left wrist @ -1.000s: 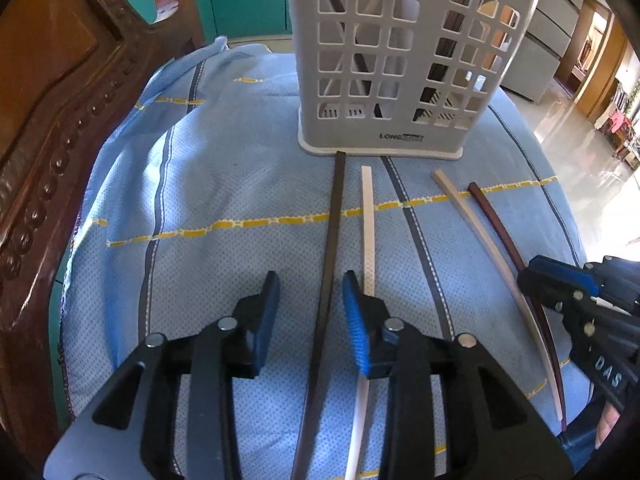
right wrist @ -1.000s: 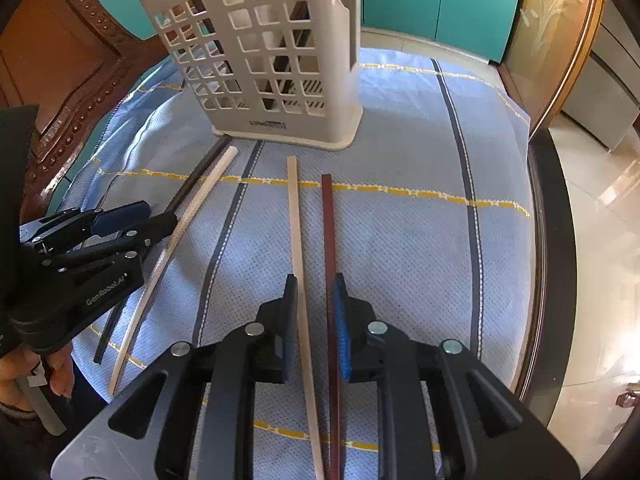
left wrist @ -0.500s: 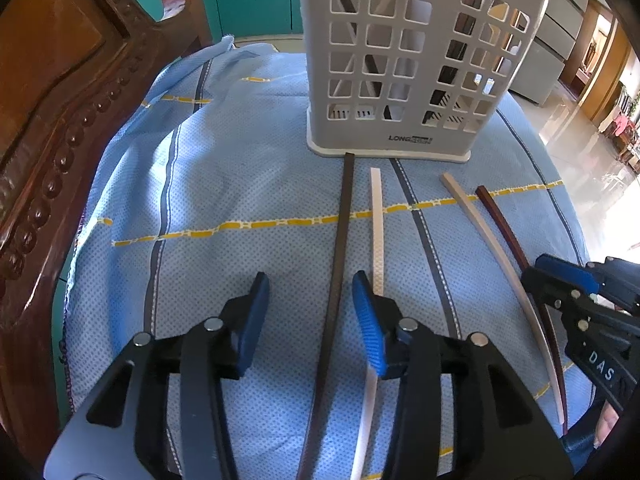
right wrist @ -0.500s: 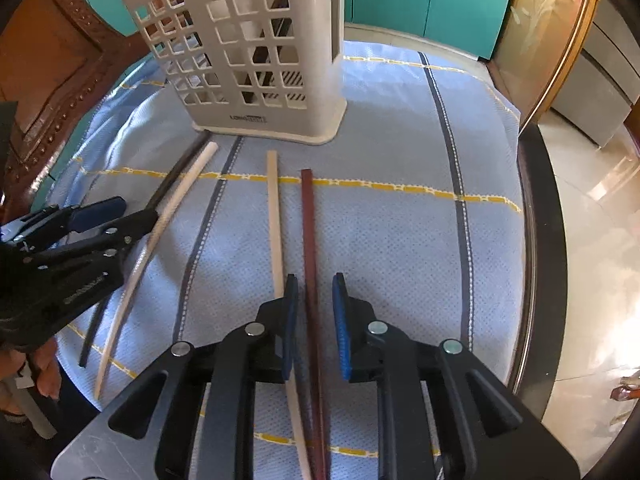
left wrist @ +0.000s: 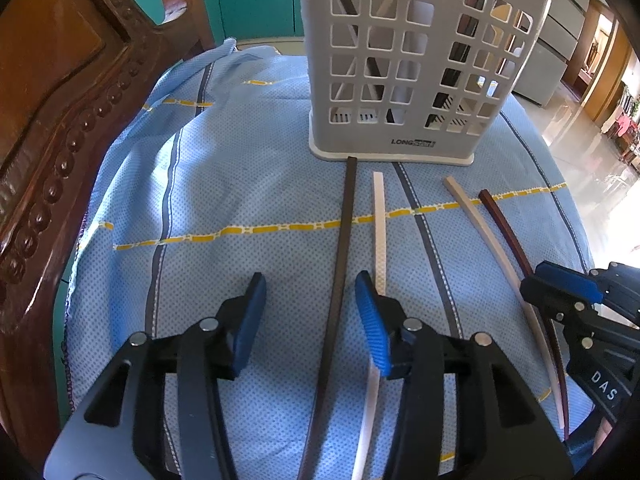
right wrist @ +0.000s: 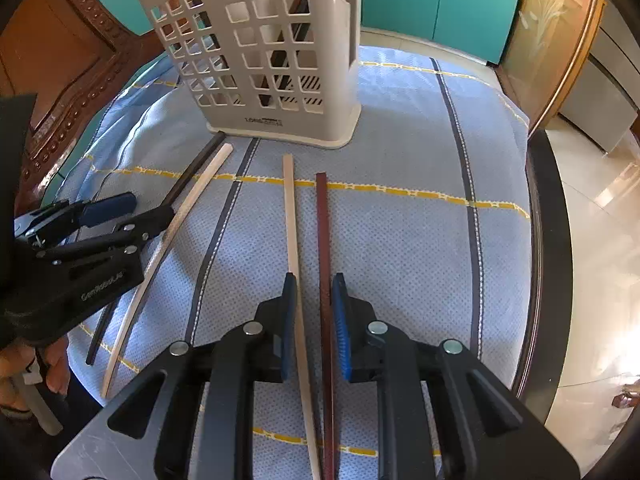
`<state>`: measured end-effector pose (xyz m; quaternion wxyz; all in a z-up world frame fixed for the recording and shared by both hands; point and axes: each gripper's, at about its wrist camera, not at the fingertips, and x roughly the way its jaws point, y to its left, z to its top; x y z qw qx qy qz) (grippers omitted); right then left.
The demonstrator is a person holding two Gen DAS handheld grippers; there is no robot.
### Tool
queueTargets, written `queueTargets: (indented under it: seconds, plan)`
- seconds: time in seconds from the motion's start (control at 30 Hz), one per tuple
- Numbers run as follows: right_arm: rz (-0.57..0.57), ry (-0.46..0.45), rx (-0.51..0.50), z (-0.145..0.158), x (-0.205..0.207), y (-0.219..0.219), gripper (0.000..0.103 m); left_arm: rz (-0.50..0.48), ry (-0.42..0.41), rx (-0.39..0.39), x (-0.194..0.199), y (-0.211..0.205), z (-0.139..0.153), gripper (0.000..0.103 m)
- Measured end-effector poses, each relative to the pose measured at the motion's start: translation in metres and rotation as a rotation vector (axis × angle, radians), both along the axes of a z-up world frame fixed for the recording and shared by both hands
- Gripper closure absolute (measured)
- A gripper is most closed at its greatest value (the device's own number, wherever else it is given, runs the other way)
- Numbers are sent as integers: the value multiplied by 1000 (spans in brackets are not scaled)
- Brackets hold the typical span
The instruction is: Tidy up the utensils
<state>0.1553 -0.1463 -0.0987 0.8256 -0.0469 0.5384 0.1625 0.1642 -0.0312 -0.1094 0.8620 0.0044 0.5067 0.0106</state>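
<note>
Several chopsticks lie on a blue cloth (left wrist: 240, 184) in front of a white slotted utensil basket (left wrist: 400, 64). My left gripper (left wrist: 310, 320) is open, its jaws either side of a black chopstick (left wrist: 344, 232); a white chopstick (left wrist: 378, 224) runs under the right finger. My right gripper (right wrist: 314, 308) is open only narrowly, low over a reddish-brown chopstick (right wrist: 323, 232) between its jaws, with a cream chopstick (right wrist: 292, 232) at the left finger. The basket (right wrist: 264, 52) holds several dark sticks.
A carved wooden chair back (left wrist: 60, 120) stands on the left. The dark table rim (right wrist: 548, 240) and the floor beyond are on the right. Teal cabinets (right wrist: 440, 0) stand behind. Each gripper shows in the other's view: right gripper (left wrist: 560, 292), left gripper (right wrist: 108, 216).
My left gripper's jaws have opened wider around the black chopstick. My right gripper has shifted so the reddish-brown chopstick lies between its jaws instead of the cream one.
</note>
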Motion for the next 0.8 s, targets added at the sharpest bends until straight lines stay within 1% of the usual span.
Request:
queueTargets:
  seconds: [0.03,0.1,0.13,0.17,0.2,0.27,0.3,0.33,0.37,0.53,0.67,0.8]
  plan:
    - [6,17,-1,-3,0,1,84,2,-1,0,1,0,0,52]
    - [16,-4,-28,-4,-2,9,86,2,-2,-7,3,1,-1,52]
    - [15,-6,-27,-4,-3,9,91,1,-2,-10,5,1,-1,52]
    - [11,-5,-17,-4,-3,8,91,-2,-2,-15,7,1,-1,52]
    - [6,-2,-2,-4,-2,6,91,-2,0,-24,8,2,-1,54]
    - [-2,0,18,-4,-1,4,91,-6,1,-33,10,2,0,67]
    - [-5,-4,32,-3,-1,3,91,-12,0,-41,10,2,0,81]
    - [-8,-8,45,-1,-1,1,91,-14,0,-47,10,1,0,92]
    - [-9,-12,52,2,-1,0,91,-15,-2,-55,10,2,0,95]
    - [-5,-33,87,14,-3,-8,91,-7,-19,-77,7,4,1,96]
    - [12,-35,114,21,-6,-12,91,-13,-44,-96,1,3,8,96]
    - [-15,-37,102,21,-2,-14,90,-34,-64,-94,-6,-2,16,96]
